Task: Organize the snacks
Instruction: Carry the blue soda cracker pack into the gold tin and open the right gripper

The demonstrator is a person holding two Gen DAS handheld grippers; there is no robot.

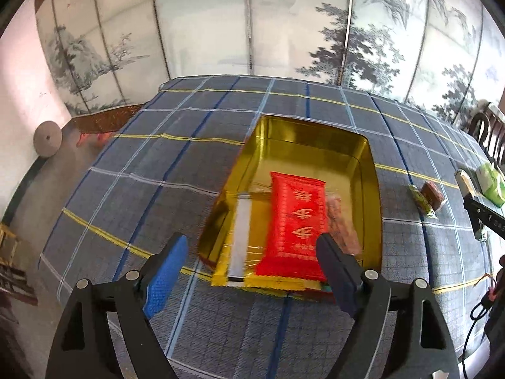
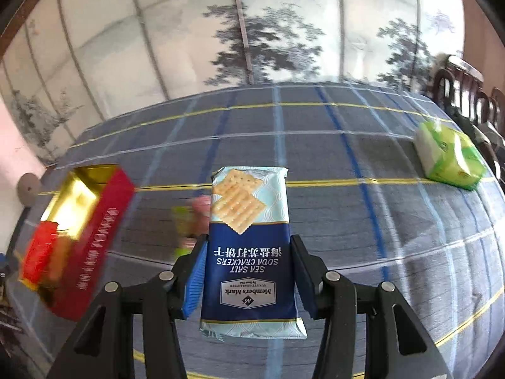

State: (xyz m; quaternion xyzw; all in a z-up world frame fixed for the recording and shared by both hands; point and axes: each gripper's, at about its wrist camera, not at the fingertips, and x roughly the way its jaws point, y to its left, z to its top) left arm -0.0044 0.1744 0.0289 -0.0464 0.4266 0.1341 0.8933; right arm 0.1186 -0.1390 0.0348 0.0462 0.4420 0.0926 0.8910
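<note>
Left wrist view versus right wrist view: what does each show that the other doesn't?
Only the left wrist view: the open left gripper, nothing between its pads, and the tin's gold floor with the red packet lying flat on it. A small brown snack sits on the cloth to the right.

Only the right wrist view: the right gripper shut on the soda crackers, and the tin's red outer wall.

Both: the tin, the red packet, the checked tablecloth, the green tissue pack, the painted screen.
</note>
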